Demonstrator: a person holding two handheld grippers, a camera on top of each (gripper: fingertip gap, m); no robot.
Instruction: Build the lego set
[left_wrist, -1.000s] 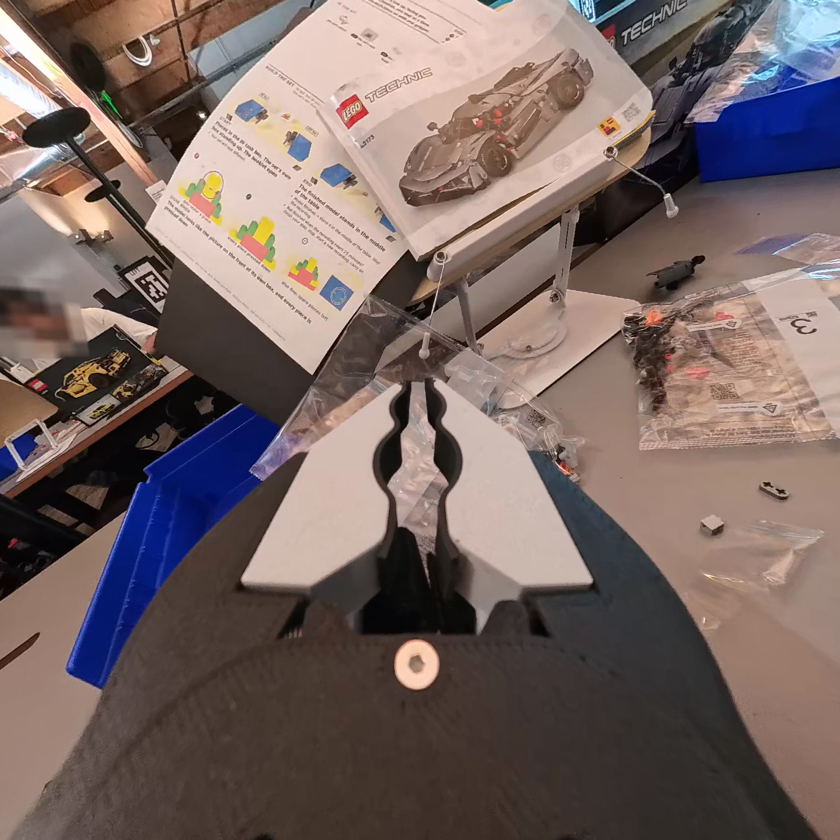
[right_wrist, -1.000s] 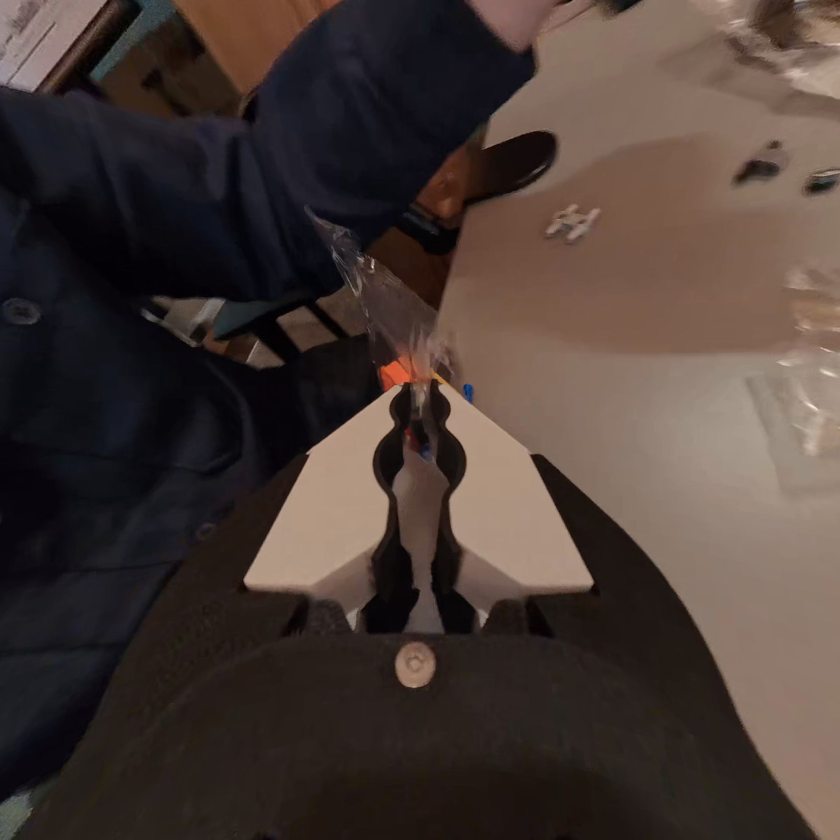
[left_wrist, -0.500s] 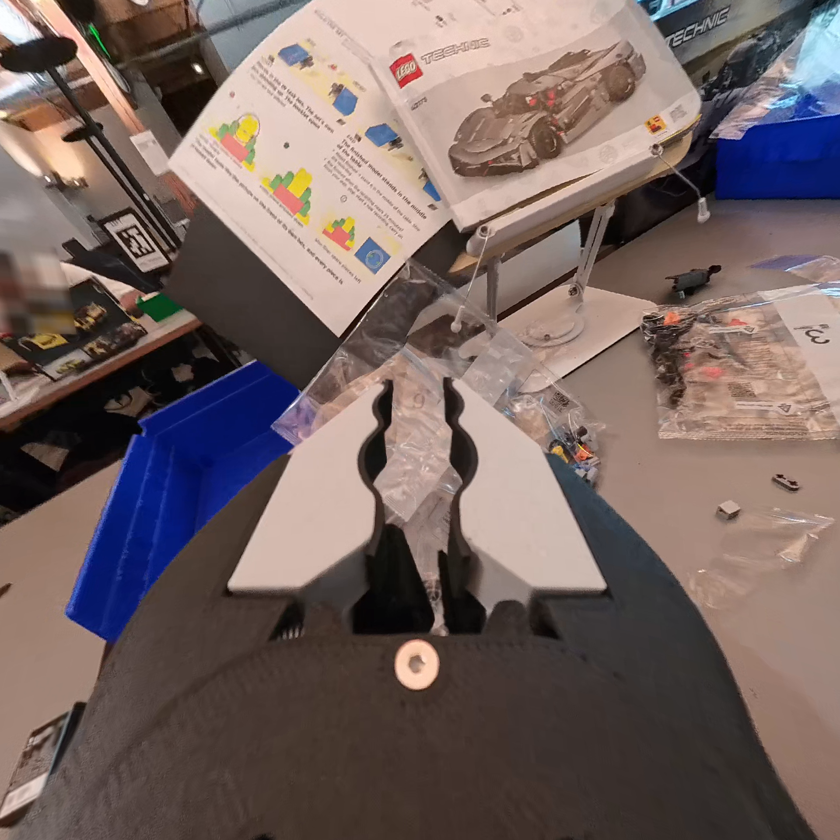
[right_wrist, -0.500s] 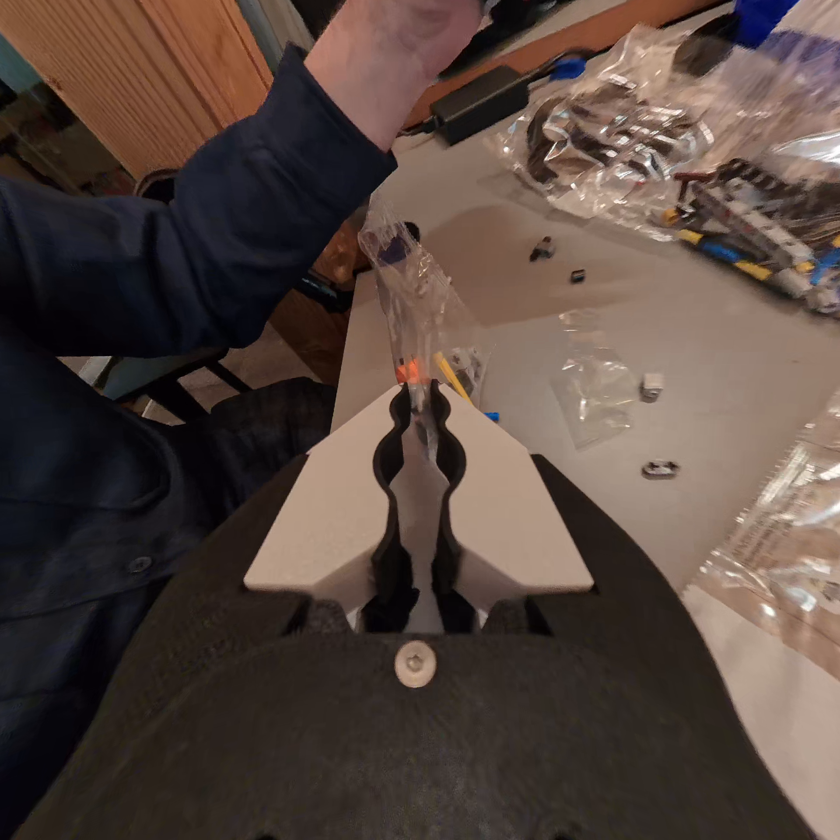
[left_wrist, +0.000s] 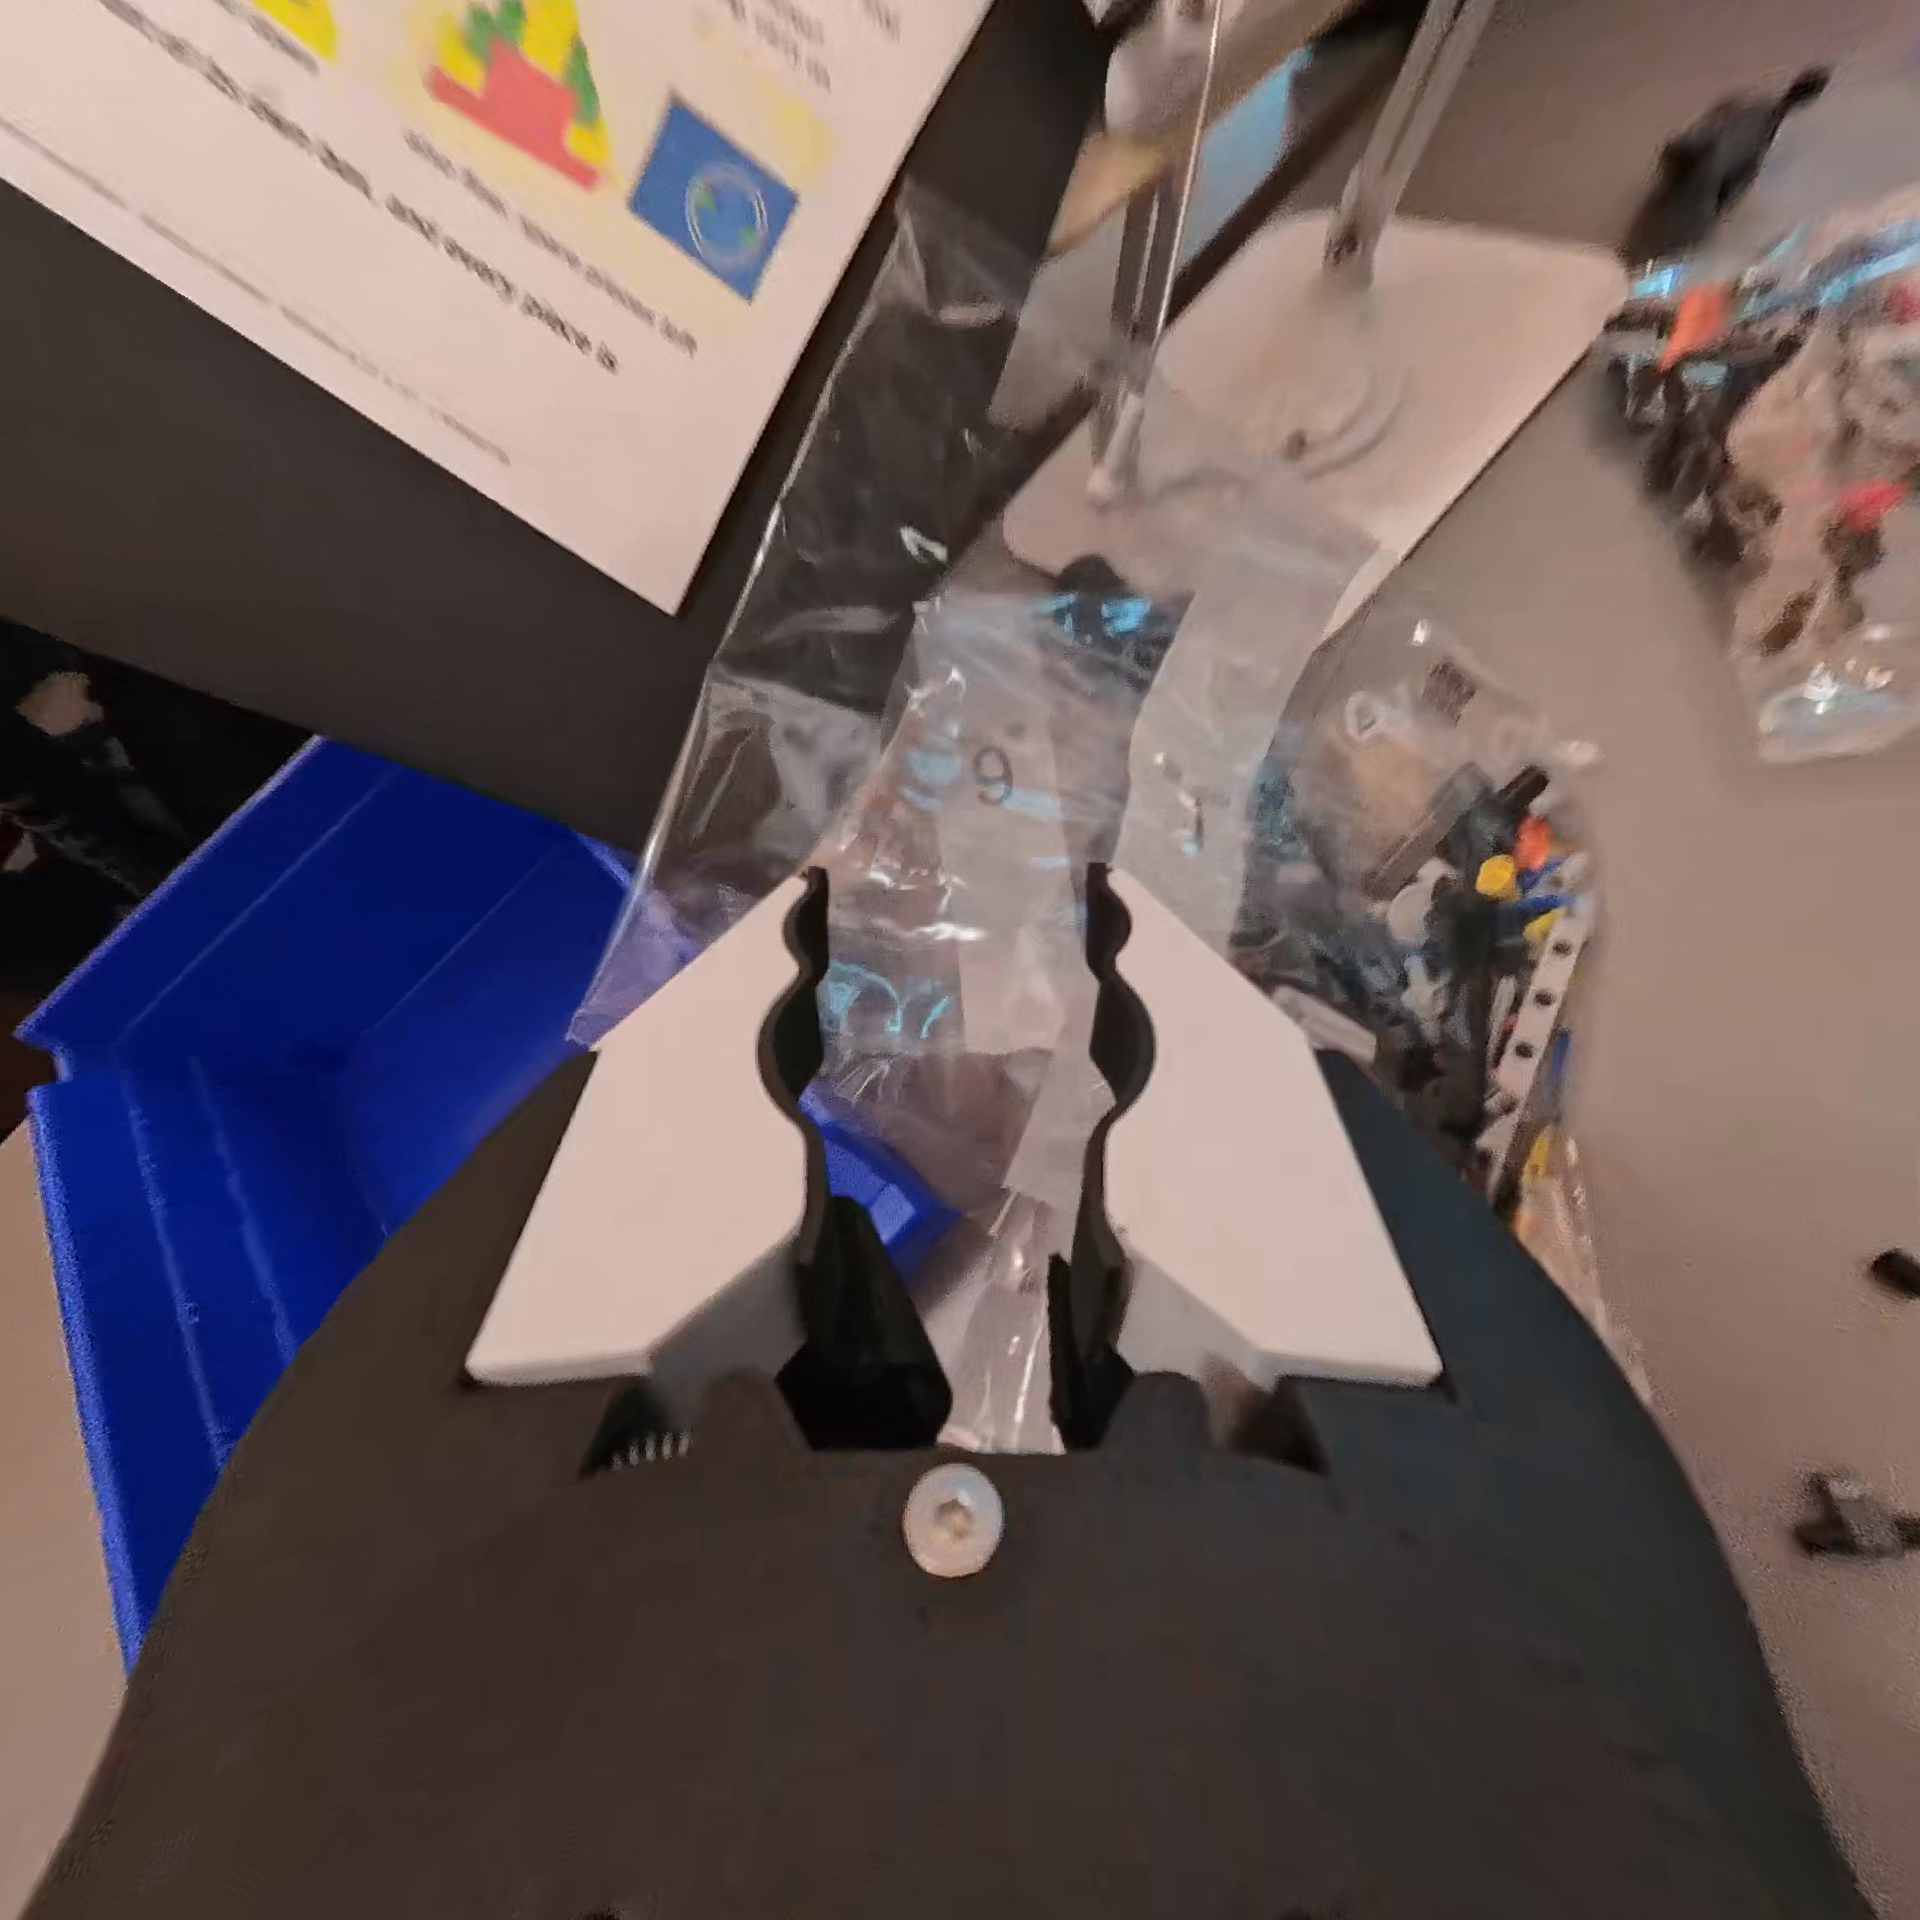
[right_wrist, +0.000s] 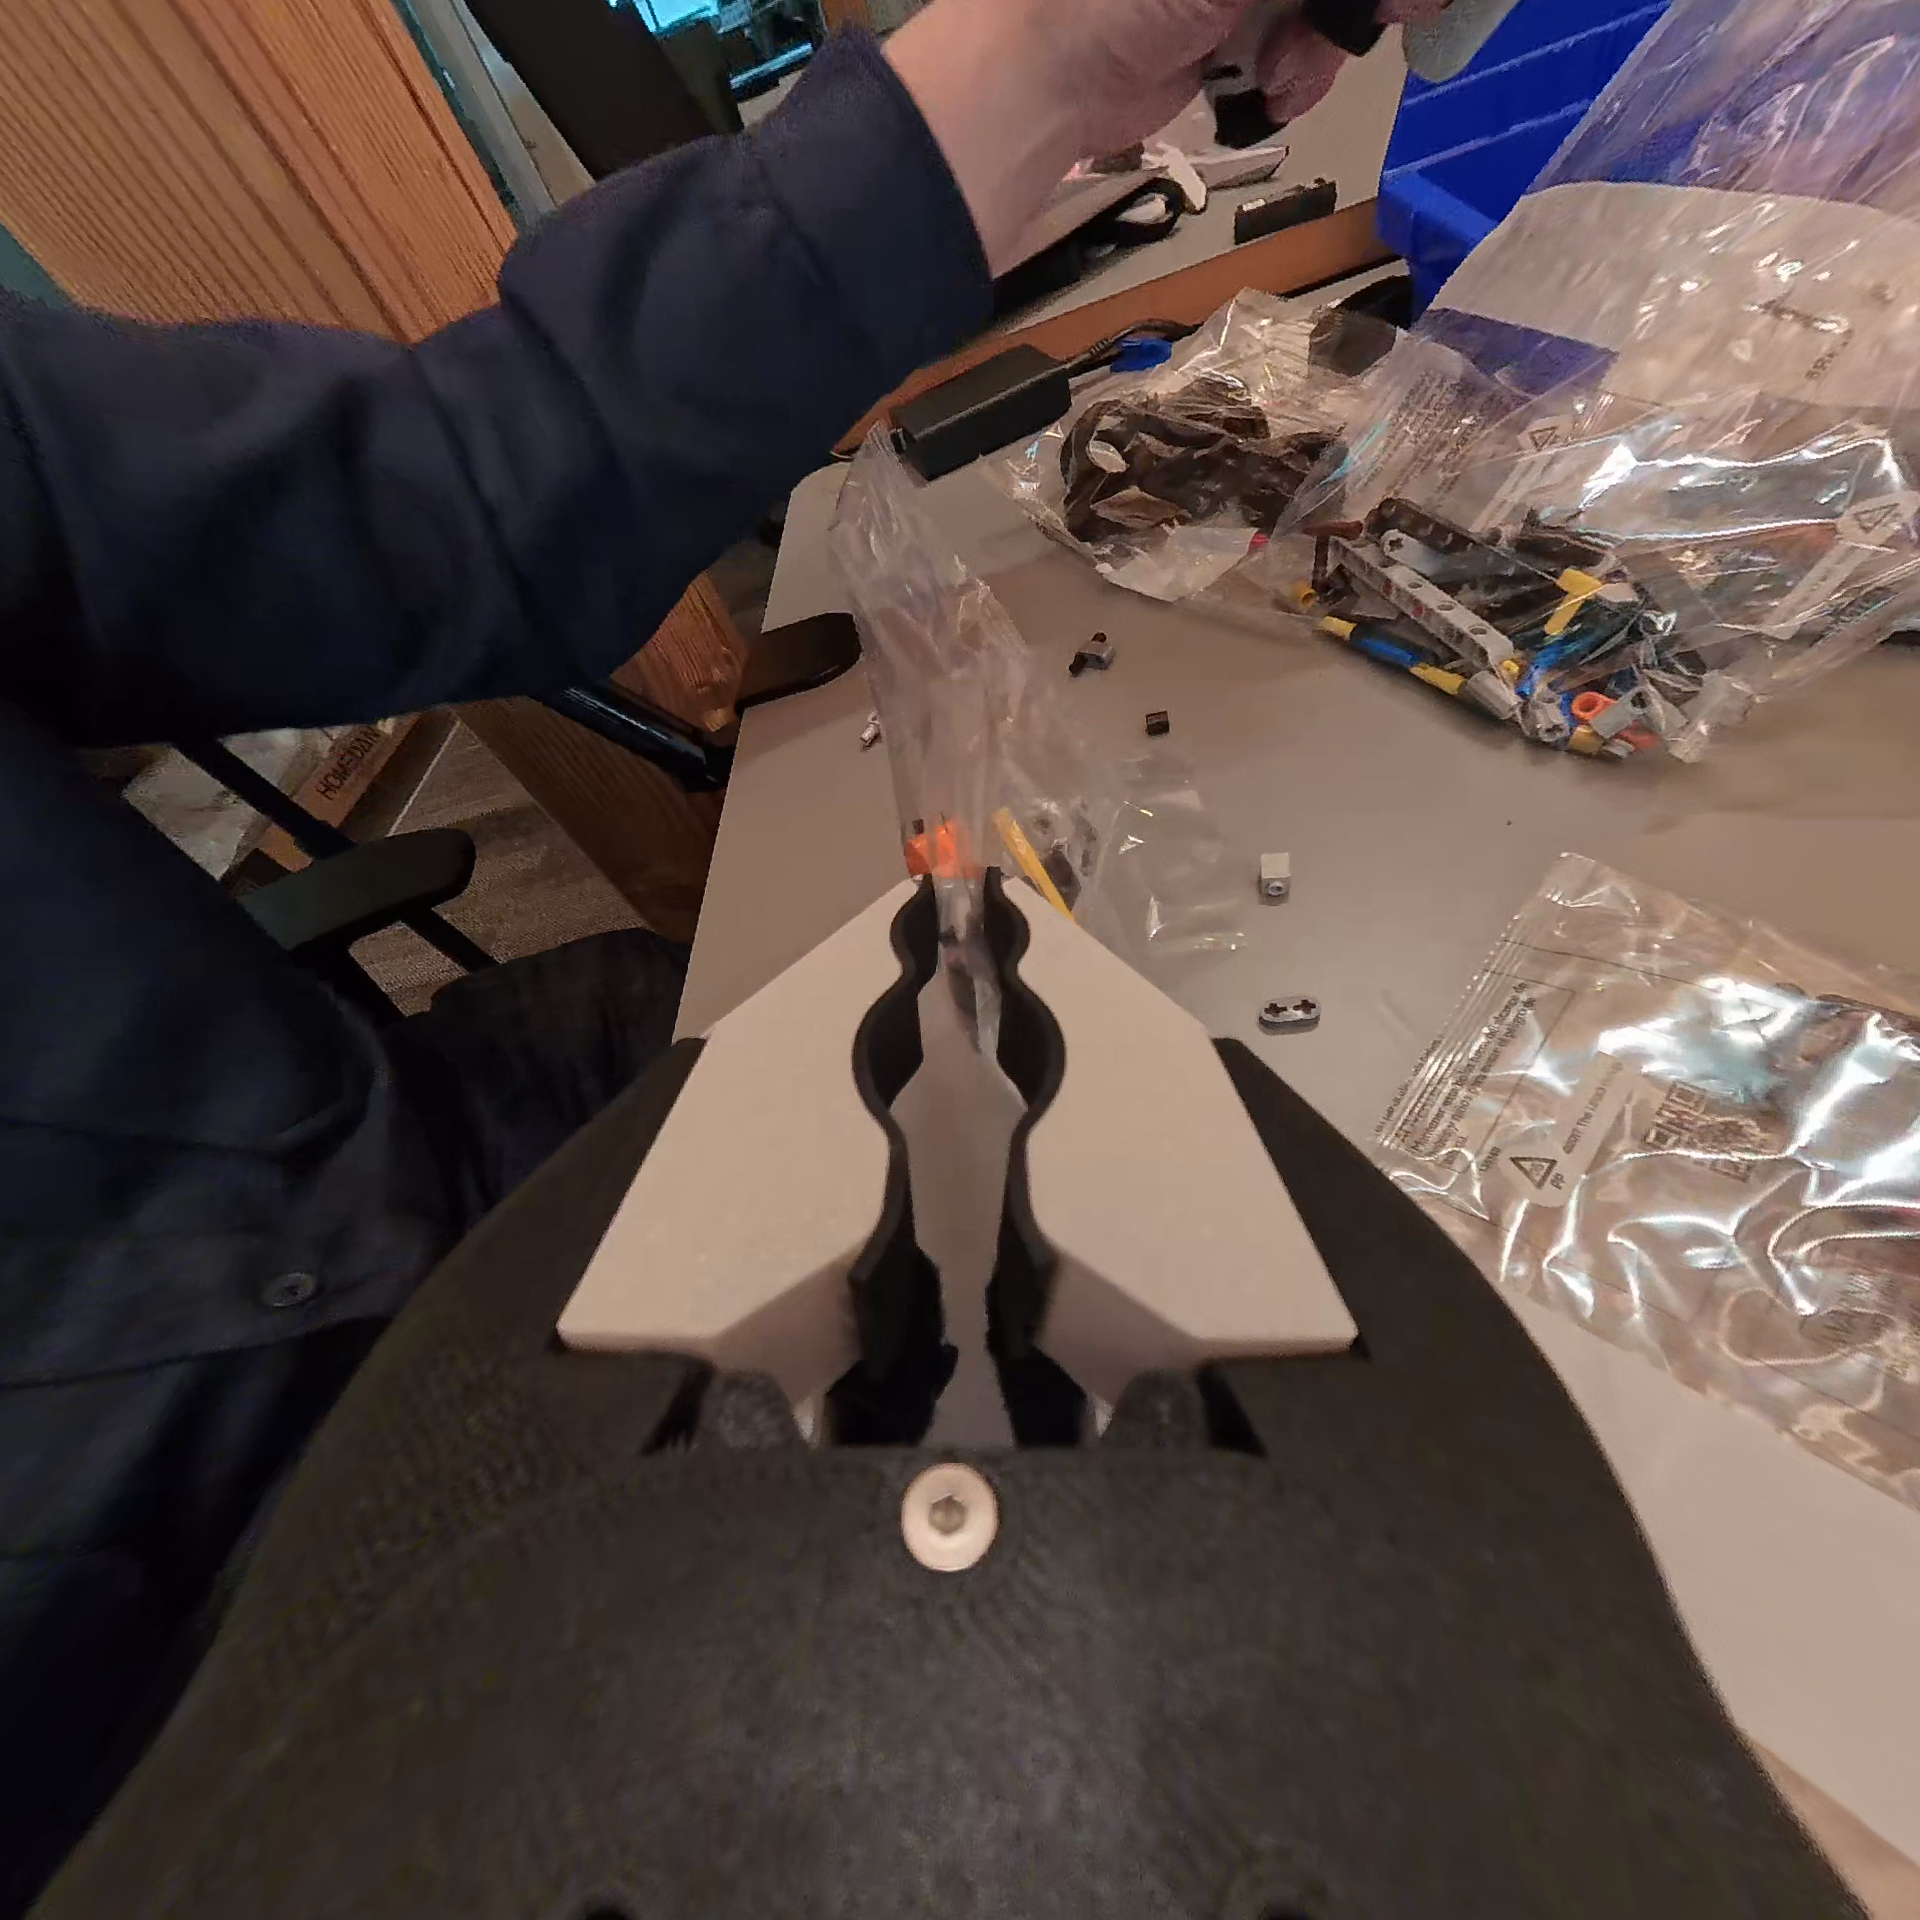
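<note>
While right fingers (right_wrist: 948, 883) pinch small bag (right_wrist: 935, 665), left fingers (left_wrist: 951, 883) gape w/ bag (left_wrist: 966, 831) betw.

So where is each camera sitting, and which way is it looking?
Left wrist view: sits on the left gripper, looks forward past its open fingers at a clear bag, a blue bin and a paper sheet; no part of the person's body shows.
Right wrist view: sits on the right gripper, looks across the grey table with its fingers shut on a small clear bag; a dark blue sleeve and a hand show.
Shared: both face the same grey table with bags of parts; I cannot match single bags.
</note>
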